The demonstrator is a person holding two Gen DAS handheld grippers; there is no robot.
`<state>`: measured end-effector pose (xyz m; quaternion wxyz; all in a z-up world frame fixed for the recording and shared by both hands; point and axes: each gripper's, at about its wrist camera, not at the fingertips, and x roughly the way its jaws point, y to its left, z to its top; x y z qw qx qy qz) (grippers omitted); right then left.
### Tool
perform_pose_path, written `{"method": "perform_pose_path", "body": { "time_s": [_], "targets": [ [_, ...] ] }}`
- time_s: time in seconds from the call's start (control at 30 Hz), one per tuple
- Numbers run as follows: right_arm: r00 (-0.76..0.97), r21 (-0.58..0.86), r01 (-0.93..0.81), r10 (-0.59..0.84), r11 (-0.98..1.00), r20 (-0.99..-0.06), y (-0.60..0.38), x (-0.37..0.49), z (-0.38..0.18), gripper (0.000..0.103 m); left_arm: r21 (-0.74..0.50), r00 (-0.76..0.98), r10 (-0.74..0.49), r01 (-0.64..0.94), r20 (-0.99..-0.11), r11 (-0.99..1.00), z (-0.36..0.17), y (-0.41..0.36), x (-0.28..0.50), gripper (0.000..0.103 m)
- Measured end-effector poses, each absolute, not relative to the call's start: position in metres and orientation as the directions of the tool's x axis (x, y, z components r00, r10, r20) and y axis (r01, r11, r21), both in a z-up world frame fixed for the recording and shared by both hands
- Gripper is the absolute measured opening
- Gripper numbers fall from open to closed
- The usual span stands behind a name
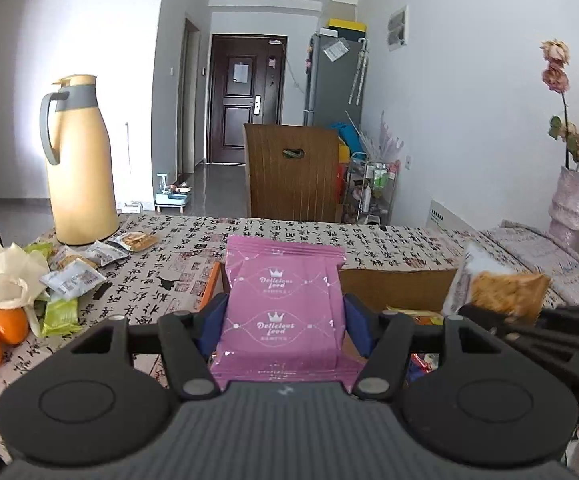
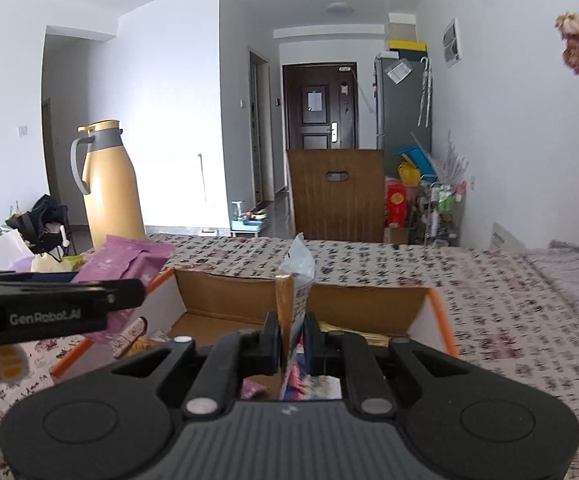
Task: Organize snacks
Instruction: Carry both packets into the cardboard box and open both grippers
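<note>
left wrist view: left gripper (image 1: 285,320) is clamped on a pink snack pack (image 1: 283,300), held above the near edge of the cardboard box (image 1: 397,288); loose snack packets (image 1: 77,276) sit by the yellow thermos (image 1: 79,164) on the table (image 1: 193,256)
right wrist view: right gripper (image 2: 291,340) is pinched tight on a cracker packet (image 2: 295,280), edge-on over the open box (image 2: 229,292)

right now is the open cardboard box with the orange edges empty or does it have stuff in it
Not empty. The cardboard box already holds several snack packets on its floor, seen in the right wrist view.
</note>
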<state>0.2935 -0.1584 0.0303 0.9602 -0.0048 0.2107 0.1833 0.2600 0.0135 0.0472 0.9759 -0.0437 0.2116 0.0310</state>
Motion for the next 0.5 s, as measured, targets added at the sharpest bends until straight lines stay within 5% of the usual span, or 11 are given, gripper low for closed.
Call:
{"method": "perform_pose_path", "body": {
  "time_s": [0.5],
  "targets": [
    [0.803,0.06,-0.374,0.356,0.925,-0.478,-0.152,0.305,-0.004,0.016,-0.084,0.894,0.004,-0.047,-0.447,0.995,0.016,0.019,0.272,0.065]
  ]
}}
